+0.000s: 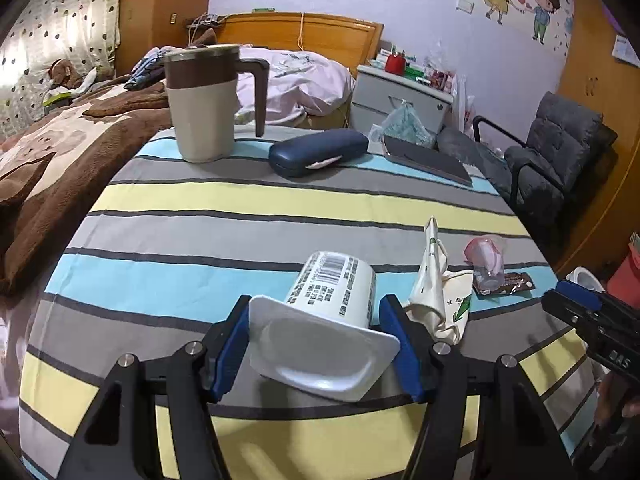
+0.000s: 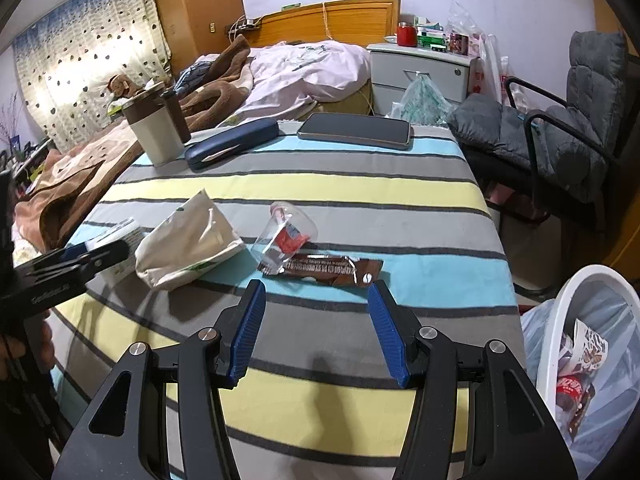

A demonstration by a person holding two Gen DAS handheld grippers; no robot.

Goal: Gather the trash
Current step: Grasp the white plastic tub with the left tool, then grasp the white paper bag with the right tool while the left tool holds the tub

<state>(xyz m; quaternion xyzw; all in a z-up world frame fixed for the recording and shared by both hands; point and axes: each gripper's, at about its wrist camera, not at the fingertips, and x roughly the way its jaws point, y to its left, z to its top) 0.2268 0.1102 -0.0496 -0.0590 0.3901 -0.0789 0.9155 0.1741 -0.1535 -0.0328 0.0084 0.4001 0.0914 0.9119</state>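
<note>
Near the front edge of the striped surface [image 1: 280, 200], the left gripper [image 1: 316, 344] has its blue fingers [image 1: 230, 344] on either side of a white yogurt cup [image 1: 332, 312] lying on its side, rim toward the camera. Both pads press against the cup's flared rim, so it is pinched between them.

Just right of the cup lies a crumpled cream paper bag [image 2: 188, 240], and beyond that a clear plastic cup [image 2: 286, 236] tipped over (something red inside it), resting against a brown snack wrapper [image 2: 332, 272] that lies flat toward the right edge.

Over the same front edge, the right gripper [image 2: 316, 332] hovers with its fingers [image 2: 250, 332] spread wide and holding nothing; the wrapper sits just past their tips, not touching them.

Off the surface's right side stands a white bin [image 2: 576, 312] with a clear liner, already containing wrappers.

Along the far edge stand a brown-and-cream mug [image 1: 204, 108], a navy glasses case [image 1: 316, 152] and a dark tablet [image 2: 356, 130].
</note>
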